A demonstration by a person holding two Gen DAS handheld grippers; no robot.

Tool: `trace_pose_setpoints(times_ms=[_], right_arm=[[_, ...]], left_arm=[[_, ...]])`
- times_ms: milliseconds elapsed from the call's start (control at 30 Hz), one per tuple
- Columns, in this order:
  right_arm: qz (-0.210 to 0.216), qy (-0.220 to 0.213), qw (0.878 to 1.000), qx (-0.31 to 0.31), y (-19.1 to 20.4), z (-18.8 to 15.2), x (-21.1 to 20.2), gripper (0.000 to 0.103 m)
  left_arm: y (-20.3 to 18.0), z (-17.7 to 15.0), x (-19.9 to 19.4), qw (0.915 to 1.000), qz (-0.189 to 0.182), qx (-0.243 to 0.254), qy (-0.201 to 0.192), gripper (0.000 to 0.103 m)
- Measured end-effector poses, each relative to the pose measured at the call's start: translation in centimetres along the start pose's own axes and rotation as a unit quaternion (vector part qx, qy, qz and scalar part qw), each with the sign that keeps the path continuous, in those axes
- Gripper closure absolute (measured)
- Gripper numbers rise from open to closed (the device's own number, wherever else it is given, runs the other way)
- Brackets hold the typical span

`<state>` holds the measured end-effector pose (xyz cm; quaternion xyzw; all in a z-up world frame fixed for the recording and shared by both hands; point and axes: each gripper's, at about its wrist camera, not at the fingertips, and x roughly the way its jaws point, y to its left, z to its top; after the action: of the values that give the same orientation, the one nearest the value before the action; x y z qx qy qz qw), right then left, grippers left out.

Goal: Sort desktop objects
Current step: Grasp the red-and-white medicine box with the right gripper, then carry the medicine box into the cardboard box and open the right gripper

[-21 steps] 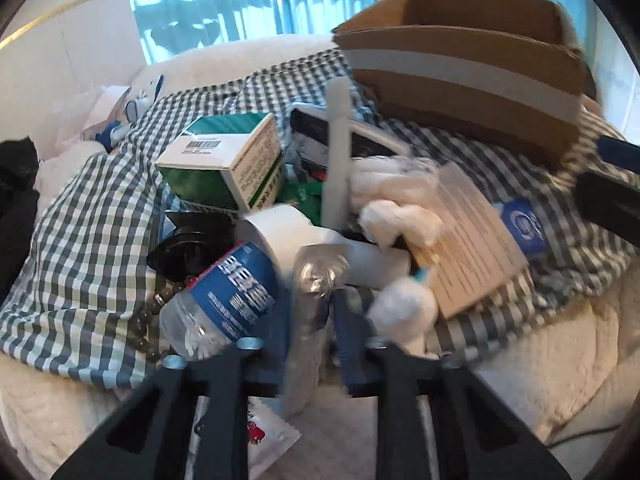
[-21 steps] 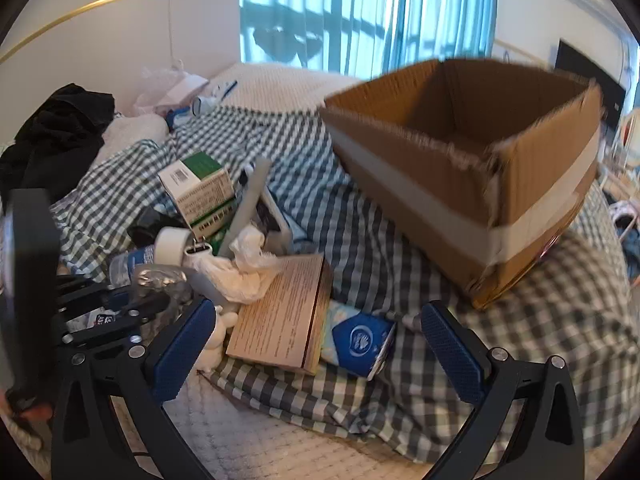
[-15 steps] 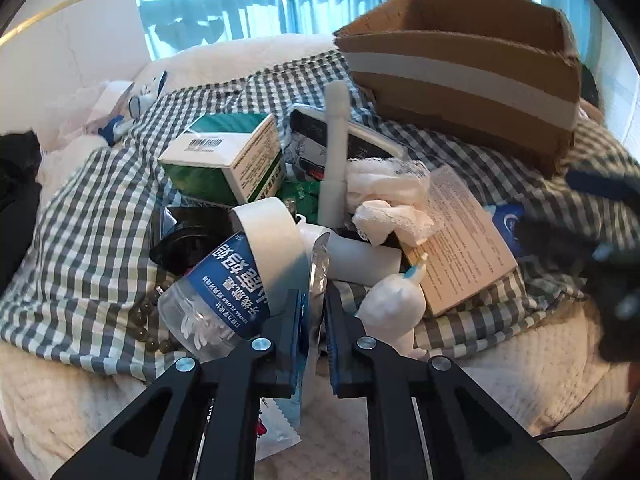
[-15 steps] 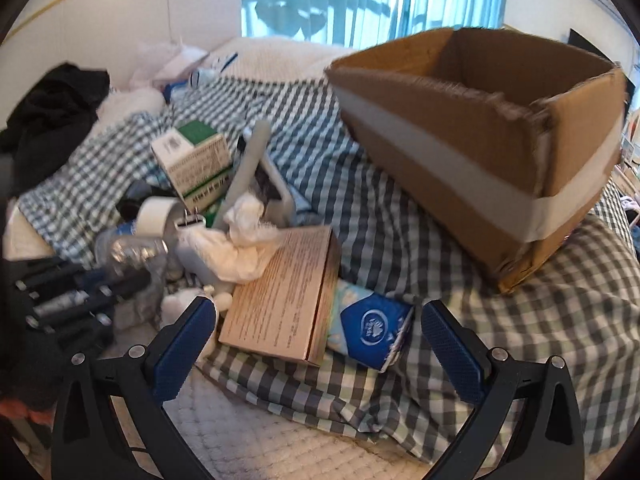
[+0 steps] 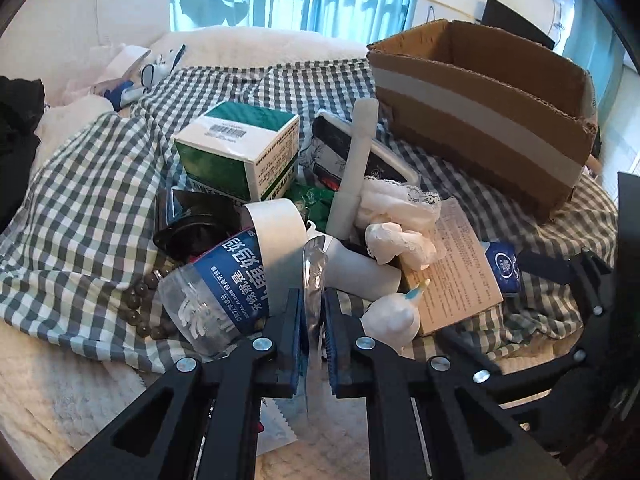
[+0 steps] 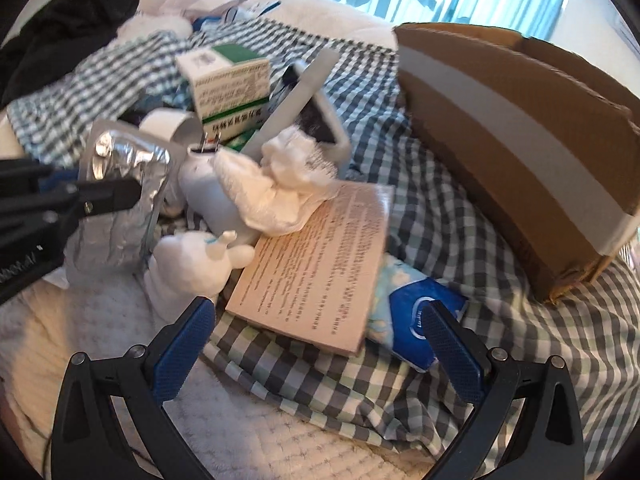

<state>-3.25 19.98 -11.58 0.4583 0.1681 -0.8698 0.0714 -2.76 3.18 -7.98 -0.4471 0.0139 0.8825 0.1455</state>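
Note:
My left gripper (image 5: 312, 320) is shut on a silver foil packet (image 5: 311, 280), seen edge-on between its blue pads. From the right wrist view the same foil packet (image 6: 120, 200) stands upright in the left gripper (image 6: 108, 196). My right gripper (image 6: 316, 308) is open, its fingers wide apart over a flat brown printed box (image 6: 320, 272) and a blue tissue pack (image 6: 420, 312). A clear jar with a blue label (image 5: 224, 292), a white tape roll (image 5: 276, 224) and a green-white carton (image 5: 240, 152) lie in the pile on the checked cloth (image 5: 80, 200).
An open cardboard box (image 5: 480, 120) stands at the back right. A white plush toy (image 6: 196, 264), crumpled white cloth (image 6: 280, 184), a white tube (image 5: 356, 168) and a string of beads (image 5: 140, 304) crowd the pile. Black clothing (image 6: 60, 28) lies far left.
The left jaws have shut on the foil packet. The right gripper has come lower and closer to the brown box and tissue pack.

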Motion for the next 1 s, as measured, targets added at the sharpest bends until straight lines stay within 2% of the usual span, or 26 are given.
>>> trace_pose_setpoints(times_ms=[133,167,233,333,433,600,833,1000], right_arm=[[-0.023,0.007,0.999,-0.025,0.8,0.1,1.5,0.001],[-0.026,0.008,0.999,-0.026,0.8,0.1,1.7,0.004],[-0.012,0.012,1.0,-0.02,0.4,0.1,1.9,0.022],[0.011,0.009,1.0,0.0,-0.6,0.3,1.1,0.023],[0.022,-0.015,0.999,0.017,-1.4,0.8,-0.7,0.023],[0.018,-0.036,0.999,0.021,-1.6,0.8,-3.4,0.024],[0.02,-0.06,0.997,0.039,-1.6,-0.2,-7.3,0.024],[0.028,-0.085,0.995,0.034,-1.2,0.8,-9.2,0.025]], left_arm=[[0.2,-0.1,1.0,0.9999,-0.003,-0.001,0.013,0.093],[0.2,-0.1,1.3,0.9999,-0.004,-0.003,0.015,0.093],[0.3,-0.1,1.4,0.9999,-0.006,-0.005,0.014,0.093],[0.2,0.0,1.1,0.9999,-0.003,-0.009,0.012,0.093],[0.2,0.2,0.6,0.9997,-0.003,-0.019,0.014,0.093],[-0.2,0.8,-1.6,0.9995,-0.012,-0.016,-0.025,0.094],[0.3,0.7,-2.9,0.9988,-0.02,-0.028,-0.036,0.094],[0.0,1.0,-4.2,0.9974,-0.028,-0.031,-0.059,0.094]])
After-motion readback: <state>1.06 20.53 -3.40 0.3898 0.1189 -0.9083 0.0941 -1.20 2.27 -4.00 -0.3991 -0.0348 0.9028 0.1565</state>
